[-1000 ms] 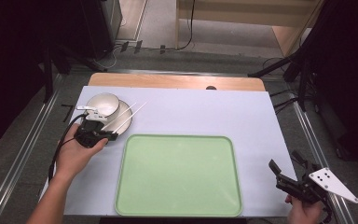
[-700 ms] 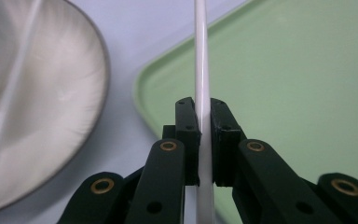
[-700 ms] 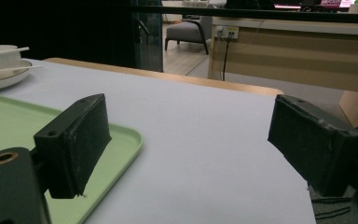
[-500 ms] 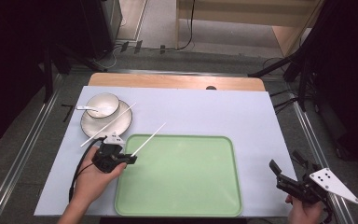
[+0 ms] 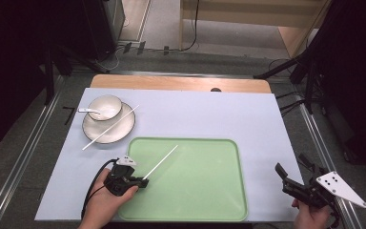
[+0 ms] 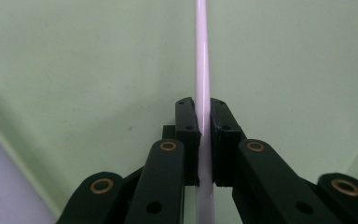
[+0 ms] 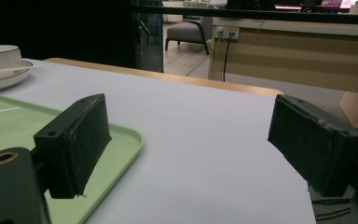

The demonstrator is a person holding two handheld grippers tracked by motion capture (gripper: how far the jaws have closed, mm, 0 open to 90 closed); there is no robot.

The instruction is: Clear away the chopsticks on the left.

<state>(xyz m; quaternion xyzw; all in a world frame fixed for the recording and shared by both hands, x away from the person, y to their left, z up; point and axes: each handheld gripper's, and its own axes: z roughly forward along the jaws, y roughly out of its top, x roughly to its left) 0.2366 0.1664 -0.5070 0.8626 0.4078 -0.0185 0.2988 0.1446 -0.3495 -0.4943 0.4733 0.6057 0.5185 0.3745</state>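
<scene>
**Left gripper clamped on one chopstick above the tray; right gripper idle with jaws apart**

Left gripper (image 5: 140,182): seen from the high view at the near-left corner of the green tray (image 5: 228,210), carried by the person's left hand (image 5: 106,202). Its jaws are clenched on a white chopstick (image 5: 161,162). The left gripper view confirms the grip — both pads press the stick from either side, and the stick runs straight out between them over the tray's green surface. In the high view the free end of the held chopstick points up and to the right, across the tray's left half. Whether that far tip touches the tray cannot be told.

Second chopstick (image 5: 110,127): lies slanted across the white plate (image 5: 124,130) at the far left of the pale mat (image 5: 209,114), one end past the plate's near rim on the mat. It is well apart from the held one.

White bowl (image 5: 105,107): stands on the plate, with a white spoon (image 5: 86,110) resting in it, handle out over the left rim.

Right gripper (image 5: 291,179): at the near-right corner of the mat, just beside the tray's right edge, held by the right hand (image 5: 310,217). The right gripper view shows its two black jaws standing wide apart with nothing between them — released.
</scene>
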